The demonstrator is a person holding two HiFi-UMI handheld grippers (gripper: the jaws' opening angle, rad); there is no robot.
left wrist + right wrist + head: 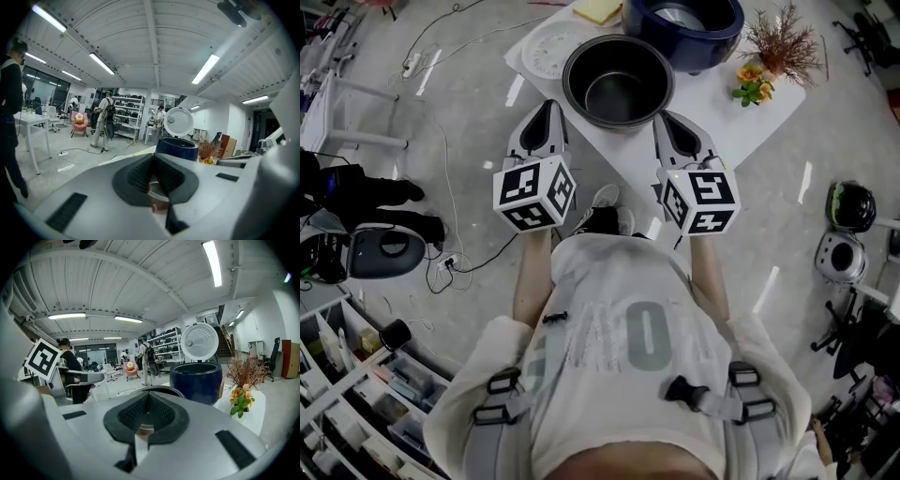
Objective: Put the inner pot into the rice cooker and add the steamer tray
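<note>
The dark, empty inner pot (617, 80) hangs over the white table's near edge, held by its rim from both sides. My left gripper (555, 105) is shut on the rim's left side and my right gripper (662, 118) on its right side. In the left gripper view the pot's rim (159, 192) shows just under the closed pads of that gripper (153, 161). Beyond the right gripper's (147, 401) closed pads the rim (157, 390) shows too. The dark blue rice cooker (684, 23) stands right behind the pot, lid (199, 342) raised. The white steamer tray (551, 49) lies flat, left of the pot.
On the table (741, 131), a dried plant (783, 42) and small orange flowers (753, 84) stand right of the cooker, and a yellow pad (598, 9) lies at the far edge. Cables (441, 141) trail on the floor at left. People stand in the background.
</note>
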